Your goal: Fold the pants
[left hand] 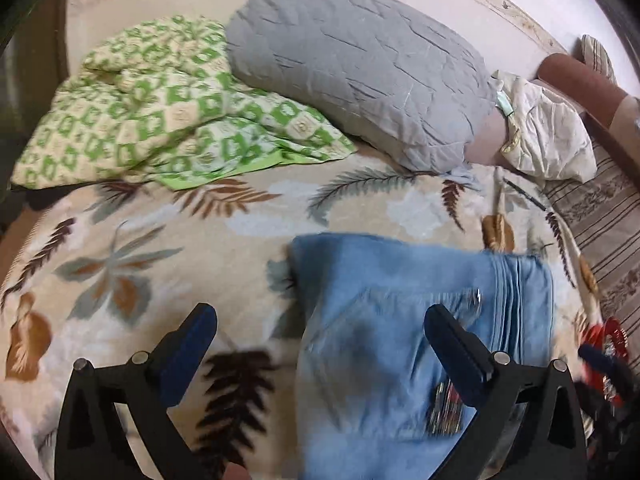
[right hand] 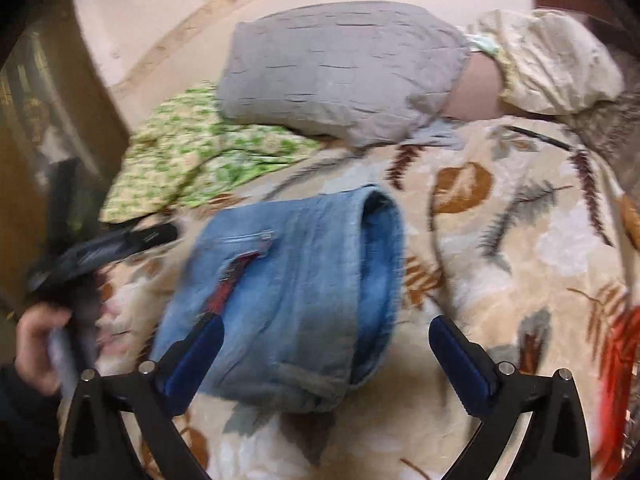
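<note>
While both hand-held grippers (left hand: 320, 332) (right hand: 326, 344) gape wide, folded pants (right hand: 288, 280) lie near a grey pillow (left hand: 360, 64).

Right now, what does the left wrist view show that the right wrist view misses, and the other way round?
Only the left wrist view shows the red part of the other gripper at its right edge and the striped cover beside the leaf-print blanket.

Only the right wrist view shows the person's hand on the left gripper, the wooden furniture at left, and the jeans' rolled end.

Both show the folded jeans lying free on the blanket, the grey pillow, the green patterned cloth, the cream cloth, and open jaws holding nothing.
</note>
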The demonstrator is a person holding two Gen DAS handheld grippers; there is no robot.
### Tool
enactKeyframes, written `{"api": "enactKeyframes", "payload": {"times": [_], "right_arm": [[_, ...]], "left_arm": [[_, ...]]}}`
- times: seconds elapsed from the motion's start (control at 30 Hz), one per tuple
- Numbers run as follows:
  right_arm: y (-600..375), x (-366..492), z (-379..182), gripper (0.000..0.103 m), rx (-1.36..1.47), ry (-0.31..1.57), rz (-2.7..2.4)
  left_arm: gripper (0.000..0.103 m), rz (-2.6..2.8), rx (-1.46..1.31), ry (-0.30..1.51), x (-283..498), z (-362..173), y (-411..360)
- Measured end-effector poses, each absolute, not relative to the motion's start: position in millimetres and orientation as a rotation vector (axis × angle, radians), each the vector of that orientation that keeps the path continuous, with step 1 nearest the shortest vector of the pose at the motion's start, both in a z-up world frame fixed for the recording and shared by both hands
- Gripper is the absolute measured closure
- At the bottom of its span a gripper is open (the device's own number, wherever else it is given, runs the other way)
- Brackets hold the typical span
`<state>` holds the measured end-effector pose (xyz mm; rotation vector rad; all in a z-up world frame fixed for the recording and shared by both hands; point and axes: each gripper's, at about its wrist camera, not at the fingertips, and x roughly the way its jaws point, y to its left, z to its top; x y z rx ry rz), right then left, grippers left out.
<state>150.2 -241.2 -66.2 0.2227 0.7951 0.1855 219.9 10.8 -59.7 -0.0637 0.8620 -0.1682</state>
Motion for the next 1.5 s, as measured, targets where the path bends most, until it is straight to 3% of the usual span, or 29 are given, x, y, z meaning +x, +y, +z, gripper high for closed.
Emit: {"api": "enactKeyframes", "payload": {"times": [0.3,0.8,1.07,1.5], "right_arm": [[-235,130,-54,0.000,0.165,0.797,0.087],[-217,5,30,0.000,0.024,0.603,-0.012],[-210,-10,-1,0.000,0.080,0.675,0.009],[-225,-17,4,0.000,0.099,0.663,-0.027]], "left_arm": [[0.000,-0.110,0.005,0.785,127,-46,20],[0.000,-0.094,0.059,0.621,2,19,21],[0.000,-0.071,0.065,0.613,-9,20,14],[0.000,-0.070,0.050,0.623,-14,18,11]]}}
